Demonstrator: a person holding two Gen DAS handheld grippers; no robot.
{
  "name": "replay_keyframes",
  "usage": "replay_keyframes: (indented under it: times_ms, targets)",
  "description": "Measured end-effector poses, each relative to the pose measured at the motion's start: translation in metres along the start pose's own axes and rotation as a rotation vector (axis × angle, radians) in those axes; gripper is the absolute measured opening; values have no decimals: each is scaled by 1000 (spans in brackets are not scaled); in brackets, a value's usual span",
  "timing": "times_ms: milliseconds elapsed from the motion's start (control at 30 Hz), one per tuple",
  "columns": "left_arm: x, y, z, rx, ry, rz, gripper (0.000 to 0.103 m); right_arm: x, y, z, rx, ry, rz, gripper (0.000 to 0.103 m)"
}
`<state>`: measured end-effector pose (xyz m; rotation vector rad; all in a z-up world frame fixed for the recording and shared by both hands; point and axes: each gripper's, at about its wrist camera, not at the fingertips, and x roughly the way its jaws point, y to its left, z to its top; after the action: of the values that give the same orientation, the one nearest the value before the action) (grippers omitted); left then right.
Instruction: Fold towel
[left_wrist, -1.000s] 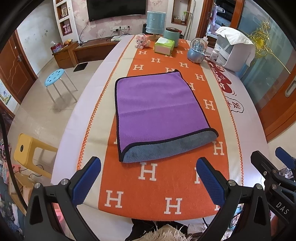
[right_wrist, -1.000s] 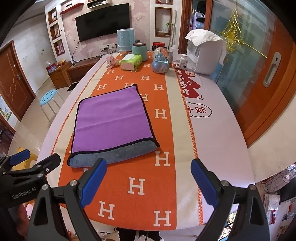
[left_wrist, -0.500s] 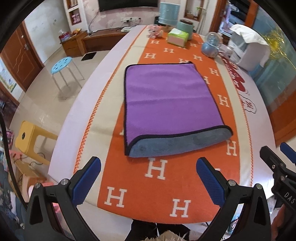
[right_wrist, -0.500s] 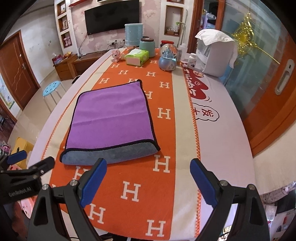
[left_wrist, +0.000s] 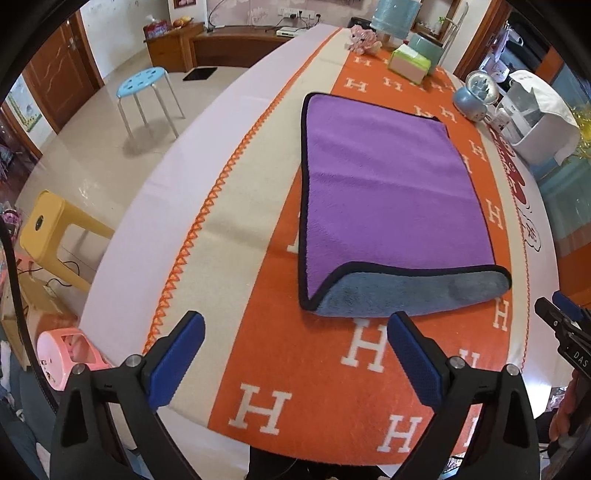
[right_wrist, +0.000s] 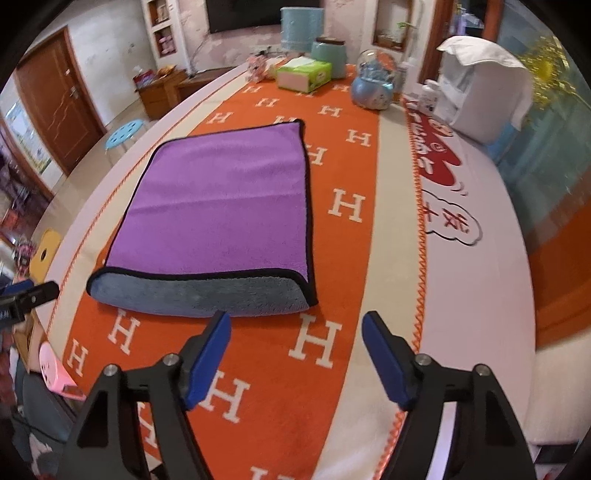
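Observation:
A purple towel with black trim lies folded once on the orange H-patterned tablecloth, its grey underside showing along the near fold. It also shows in the right wrist view. My left gripper is open and empty, just short of the towel's near left corner. My right gripper is open and empty, just short of the towel's near right corner. The tip of each gripper shows at the edge of the other's view.
At the table's far end stand a green tissue box, a snow globe, teal canisters and a white appliance. A blue stool and a yellow stool stand on the floor at left.
Both grippers have moved forward and down toward the towel's near edge. The left one has swung left, the right one has turned right. The towel has not moved.

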<state>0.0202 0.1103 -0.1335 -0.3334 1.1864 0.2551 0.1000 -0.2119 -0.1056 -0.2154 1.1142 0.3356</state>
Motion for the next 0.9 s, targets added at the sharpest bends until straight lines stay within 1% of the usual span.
replay_keyframes:
  times_ms: [33,100,233,267,300,367,433,500,600,667,800,900]
  targets:
    - [5,1,1,2,0,1,95,5,-1,1,-13,6,9,70]
    - [14,-1,2,26,5,7,88,14,-3,4,-33,20,28,69]
    - [30,-6,5,77,16,-15,84,28,-7,11,-69,43,54,64]
    - [33,-7,6,87,21,-24,79,31,-8,12,-78,46,61,63]
    - [37,-9,7,106,31,-35,72,36,-8,14,-92,51,71,62]
    - [44,-11,10,131,45,-59,63,43,-8,15,-116,64,89,58]
    - [50,-14,12,168,59,-87,60,50,-9,17,-144,79,116,54]
    - [53,-17,14,198,59,-103,52,60,-11,19,-171,97,142,51]
    - [55,-22,19,228,60,-116,43,74,-18,23,-177,130,182,44]
    - [58,-24,23,245,66,-124,42,80,-22,25,-172,145,211,40]
    - [63,-25,28,267,85,-146,41,83,-25,30,-175,146,240,35]
    - [66,-26,30,288,99,-156,41,85,-25,33,-193,156,262,29]
